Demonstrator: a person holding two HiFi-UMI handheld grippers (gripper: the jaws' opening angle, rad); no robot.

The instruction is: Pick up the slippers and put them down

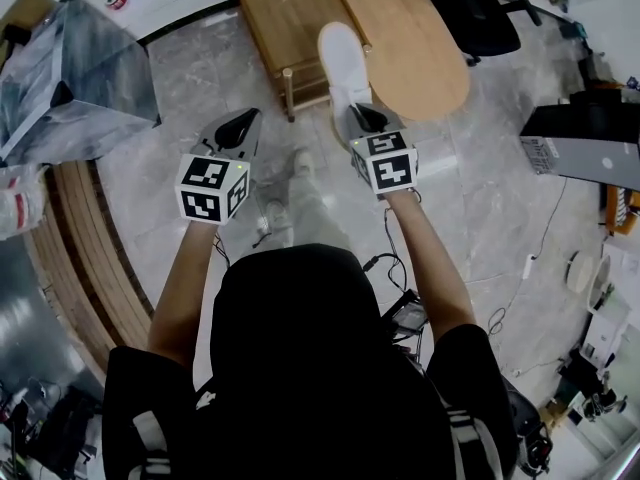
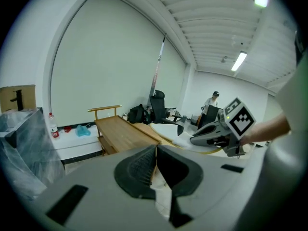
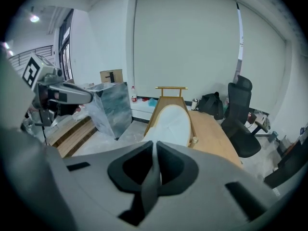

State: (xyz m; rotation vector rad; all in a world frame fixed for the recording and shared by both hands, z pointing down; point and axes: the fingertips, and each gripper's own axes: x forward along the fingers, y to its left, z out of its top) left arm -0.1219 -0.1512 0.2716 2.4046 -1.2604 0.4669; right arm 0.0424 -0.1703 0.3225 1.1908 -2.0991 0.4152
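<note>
A white slipper (image 1: 345,63) sticks out ahead of my right gripper (image 1: 362,113), whose jaws are shut on its near end. In the right gripper view the slipper (image 3: 169,121) runs forward from the closed right gripper (image 3: 155,144), lifted off the floor. My left gripper (image 1: 247,118) is raised alongside, at the left. In its own view the left gripper (image 2: 156,148) has its pads together. A pale sliver shows low in the gap; I cannot tell what it is. No slipper shows ahead of it.
A wooden bench (image 1: 285,18) and a rounded wooden tabletop (image 1: 425,48) lie straight ahead. A black office chair (image 1: 480,13) stands behind them. A plastic-wrapped block (image 1: 75,68) and curved wooden boards (image 1: 85,248) sit at the left. Cables (image 1: 500,308) trail over the grey floor.
</note>
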